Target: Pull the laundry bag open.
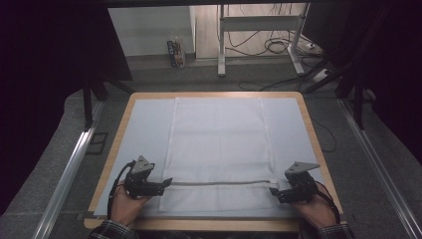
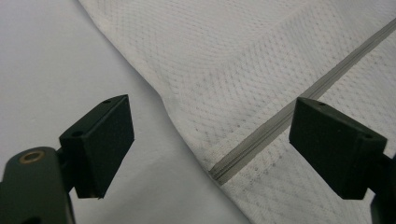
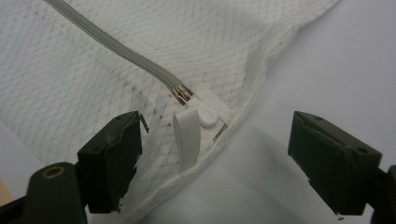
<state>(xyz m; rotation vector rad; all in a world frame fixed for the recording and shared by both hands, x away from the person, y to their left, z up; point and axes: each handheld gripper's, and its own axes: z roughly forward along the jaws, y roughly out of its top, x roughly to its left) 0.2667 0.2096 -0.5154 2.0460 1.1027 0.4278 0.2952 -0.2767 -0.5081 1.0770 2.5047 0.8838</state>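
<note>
A white mesh bag (image 1: 219, 144) lies flat on the table, with a grey zipper (image 1: 219, 183) running across it near the front edge. My left gripper (image 1: 166, 183) sits at the zipper's left end, low over the table. In the left gripper view that gripper (image 2: 210, 126) stands open, with the zipper's closed end (image 2: 224, 170) and the bag's edge between the jaws, untouched. My right gripper (image 1: 273, 191) is at the zipper's right end. In the right gripper view that gripper (image 3: 217, 140) is open around the white zipper pull (image 3: 187, 140) and metal slider (image 3: 183, 94), the pads apart from both.
A pale blue mat (image 1: 144, 124) covers the wooden table, whose rim (image 1: 308, 124) shows around it. Metal rails (image 1: 69, 169) run along both sides on the floor. A desk frame and cables (image 1: 268, 45) stand beyond the far edge.
</note>
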